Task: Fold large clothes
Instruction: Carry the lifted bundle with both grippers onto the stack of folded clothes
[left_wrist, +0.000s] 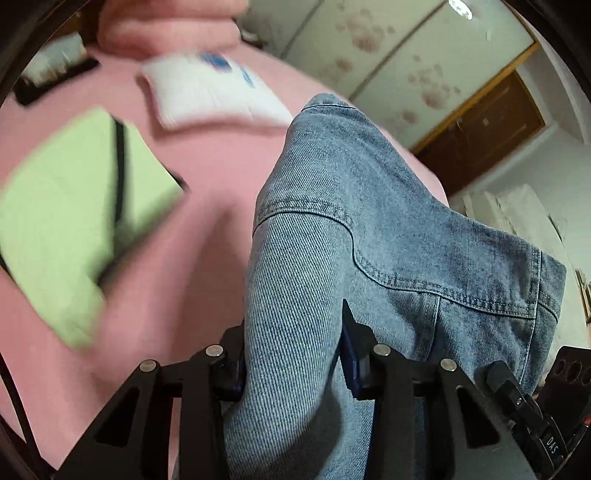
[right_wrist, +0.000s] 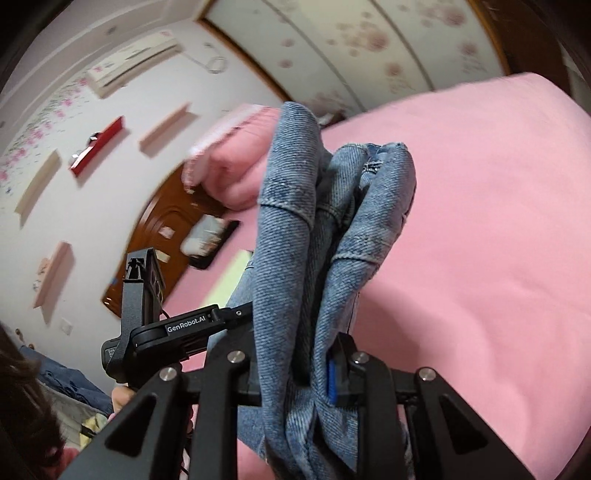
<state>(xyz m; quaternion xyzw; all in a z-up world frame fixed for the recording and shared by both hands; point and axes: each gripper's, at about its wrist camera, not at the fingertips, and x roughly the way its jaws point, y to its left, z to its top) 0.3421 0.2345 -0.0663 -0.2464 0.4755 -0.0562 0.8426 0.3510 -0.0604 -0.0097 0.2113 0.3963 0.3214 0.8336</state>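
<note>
- Two tongs each pinch a bunch of the same blue denim garment (left_wrist: 369, 229), which is lifted clear above the pink bed (left_wrist: 207, 192).
- Left tongs (left_wrist: 291, 365): a thick fold of denim runs up between the fingers, filling the gap, with both pads pressed against it. The cloth rises ahead of the tongs and drapes off to their right, showing a curved stitched seam and a hem edge.
- Right tongs (right_wrist: 295, 365): several layered folds of denim are squeezed between the fingers; the blue pad (right_wrist: 332, 380) on the right finger presses into the cloth. The bundle stands up ahead of the tongs, with a frayed edge at its top.
- Left of the left tongs, on the bed, lies a folded light-green garment (left_wrist: 66, 221) with a black strip across it.
- Further ahead of the left tongs rests a folded white item (left_wrist: 210, 92) with blue print, and beyond it a pink pillow (left_wrist: 166, 29).
- Far ahead and to the left, a dark flat object (left_wrist: 51, 77) sits near the edge of the bed; blur hides what it is.
- In the right wrist view the left tongs' black housing (right_wrist: 177, 328) shows just left of the right tongs, beside the denim.
</note>
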